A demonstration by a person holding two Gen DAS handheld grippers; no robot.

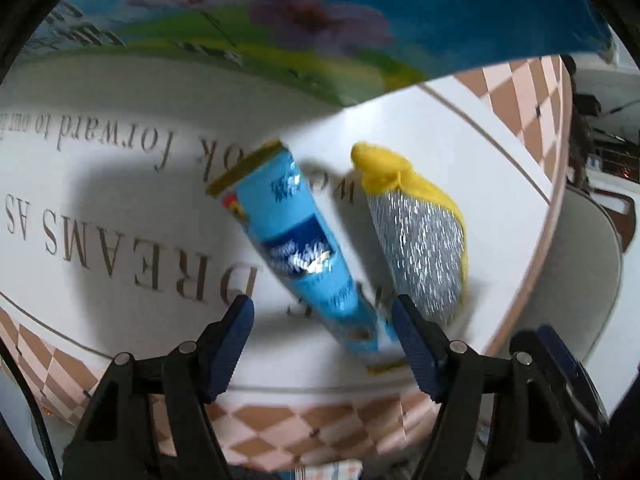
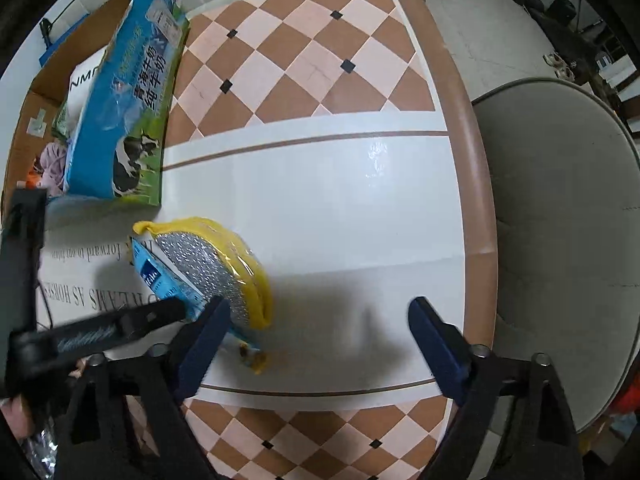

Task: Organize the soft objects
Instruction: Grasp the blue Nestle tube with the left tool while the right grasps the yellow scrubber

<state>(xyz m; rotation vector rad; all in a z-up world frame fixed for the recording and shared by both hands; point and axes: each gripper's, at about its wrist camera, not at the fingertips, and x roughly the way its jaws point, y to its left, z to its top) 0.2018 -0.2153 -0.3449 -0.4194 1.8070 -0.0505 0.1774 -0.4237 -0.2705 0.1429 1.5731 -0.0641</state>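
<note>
A light blue tissue pack lies on the white table, blurred, next to a yellow sponge with a silver scrub face. My left gripper is open, its fingers on either side of the pack's near end, not closed on it. In the right wrist view the sponge lies partly over the blue pack. My right gripper is open and empty, its left finger close to the sponge's near end. The left gripper's black body reaches in from the left.
A blue milk carton box stands at the table's left, over an open cardboard box holding soft items. A printed board leans at the back. A grey chair sits past the table's right edge.
</note>
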